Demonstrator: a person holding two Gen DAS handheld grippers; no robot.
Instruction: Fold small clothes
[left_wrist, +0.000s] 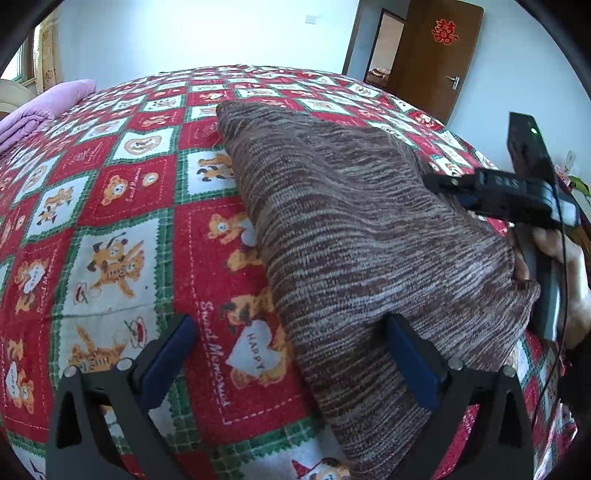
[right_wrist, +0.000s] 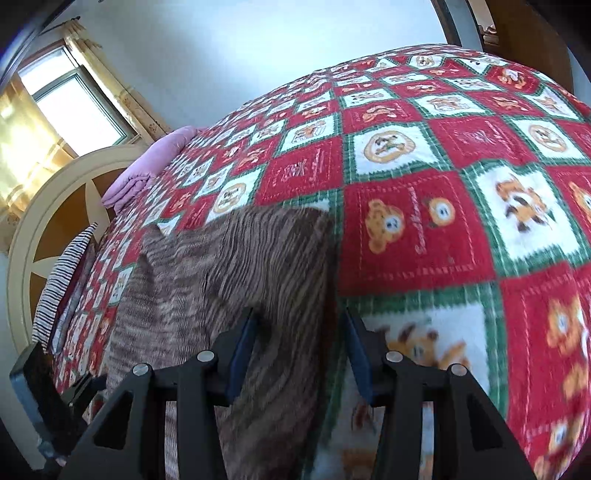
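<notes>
The left gripper (left_wrist: 288, 354) hangs released beside the knit (left_wrist: 351, 229); the right gripper (right_wrist: 299, 354), unclenched too, straddles its edge, probably lining up a pinch.

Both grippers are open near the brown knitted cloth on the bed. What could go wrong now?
1. The right gripper straddles the brown knitted cloth's edge; closing might also pinch the bear-print bedspread.
2. The left gripper has only its right finger over the cloth, so a grab there may miss.
</notes>
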